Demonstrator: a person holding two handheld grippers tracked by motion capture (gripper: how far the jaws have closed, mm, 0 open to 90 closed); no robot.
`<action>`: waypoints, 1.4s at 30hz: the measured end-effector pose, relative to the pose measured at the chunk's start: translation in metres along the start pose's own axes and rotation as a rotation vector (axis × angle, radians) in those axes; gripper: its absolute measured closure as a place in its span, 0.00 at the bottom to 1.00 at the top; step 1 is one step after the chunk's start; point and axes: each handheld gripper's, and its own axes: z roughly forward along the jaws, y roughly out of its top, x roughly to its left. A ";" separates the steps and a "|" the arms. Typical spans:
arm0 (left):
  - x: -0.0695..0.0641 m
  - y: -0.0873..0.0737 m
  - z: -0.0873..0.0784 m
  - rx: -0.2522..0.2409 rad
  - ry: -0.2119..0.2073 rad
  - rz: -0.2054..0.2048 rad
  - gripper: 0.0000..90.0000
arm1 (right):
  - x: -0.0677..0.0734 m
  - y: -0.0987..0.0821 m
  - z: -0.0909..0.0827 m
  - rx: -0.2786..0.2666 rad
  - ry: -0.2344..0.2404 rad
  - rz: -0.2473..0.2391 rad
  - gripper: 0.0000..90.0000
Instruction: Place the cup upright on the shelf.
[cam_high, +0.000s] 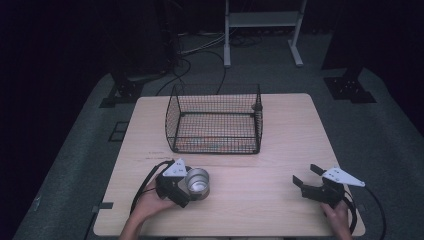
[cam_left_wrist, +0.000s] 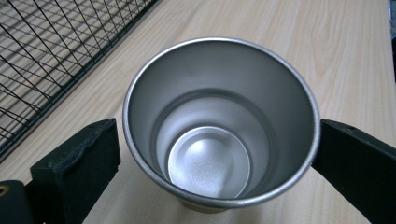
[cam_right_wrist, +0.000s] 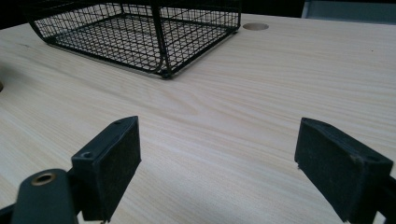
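A steel cup (cam_high: 198, 182) stands upright and empty on the wooden table (cam_high: 280, 150), near its front left. My left gripper (cam_high: 192, 186) is at the cup, and in the left gripper view the cup (cam_left_wrist: 219, 121) sits between its two black jaws. The right jaw lies against the rim and a thin gap shows at the left jaw, so the gripper is open around it. My right gripper (cam_high: 306, 174) hovers open over bare wood at the front right, with nothing between its jaws (cam_right_wrist: 217, 163). A black wire basket (cam_high: 216, 120) stands empty at the table's far middle.
The basket's near corner (cam_right_wrist: 163, 72) lies ahead and left of my right gripper. A round hole (cam_right_wrist: 255, 26) is cut in the tabletop beyond it. A white metal frame (cam_high: 262, 22) and cables lie on the floor behind the table.
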 end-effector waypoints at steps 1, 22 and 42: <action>0.000 0.000 0.000 0.000 0.000 0.000 0.00 | 0.000 0.000 0.000 0.000 0.000 0.000 0.15; 0.004 0.003 0.013 0.042 -0.011 0.023 0.07 | 0.000 0.000 0.000 -0.001 0.003 -0.001 0.15; 0.003 0.009 0.010 0.002 -0.025 0.042 0.20 | 0.000 0.000 0.000 -0.001 0.004 0.000 0.15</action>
